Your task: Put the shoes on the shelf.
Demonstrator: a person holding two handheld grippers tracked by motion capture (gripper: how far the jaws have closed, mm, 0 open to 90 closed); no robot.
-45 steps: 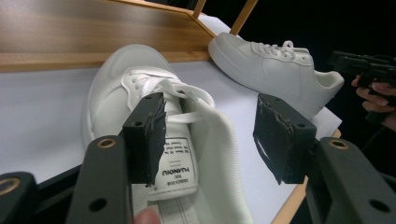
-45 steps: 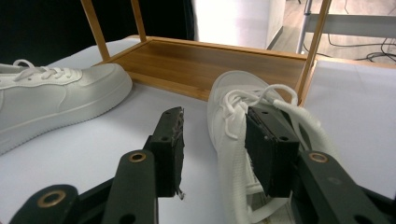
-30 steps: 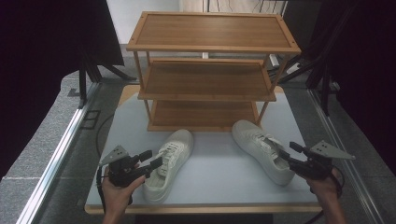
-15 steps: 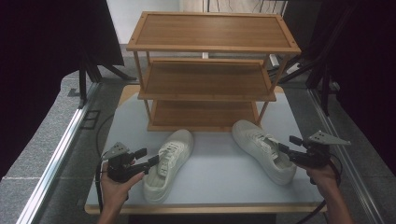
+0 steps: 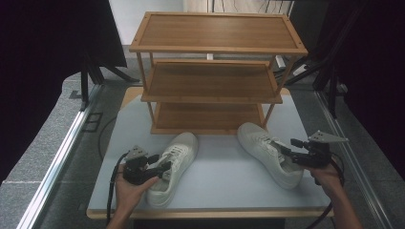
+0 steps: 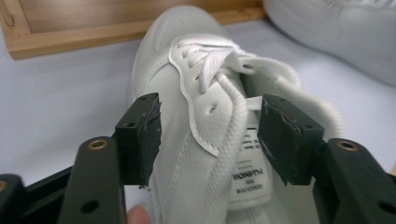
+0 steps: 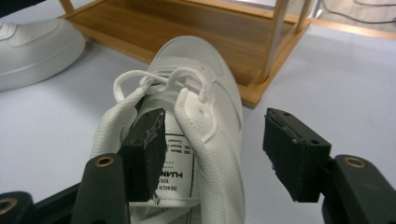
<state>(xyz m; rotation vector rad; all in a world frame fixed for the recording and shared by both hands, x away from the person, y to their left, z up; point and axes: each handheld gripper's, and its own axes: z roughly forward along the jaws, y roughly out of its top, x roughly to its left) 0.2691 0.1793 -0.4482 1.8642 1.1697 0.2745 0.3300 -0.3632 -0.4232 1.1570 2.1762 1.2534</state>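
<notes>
My left tool (image 5: 160,164) sat at the heel end of the left sneaker (image 5: 174,164) near the worktop's (image 5: 224,176) six-o'clock edge, jaws spread wide and having just closed a little, one pad (image 6: 139,135) outside the shoe's side wall and the other (image 6: 285,135) over the collar opening, neither pressing yet. That shoe's long axis ran from my tool toward one o'clock, toe aimed at the bamboo shoe rack (image 5: 215,71) beyond it. My right tool (image 5: 289,150) stood likewise spread, having just closed slightly, over the heel of the right sneaker (image 5: 270,152), one pad (image 7: 145,149) inside beside the tongue label, the other (image 7: 292,149) clear outside (nothing pinched). That shoe pointed toward eleven o'clock. Each hand was nearer its own shoe, so I judged the lift would start from the heels.
</notes>
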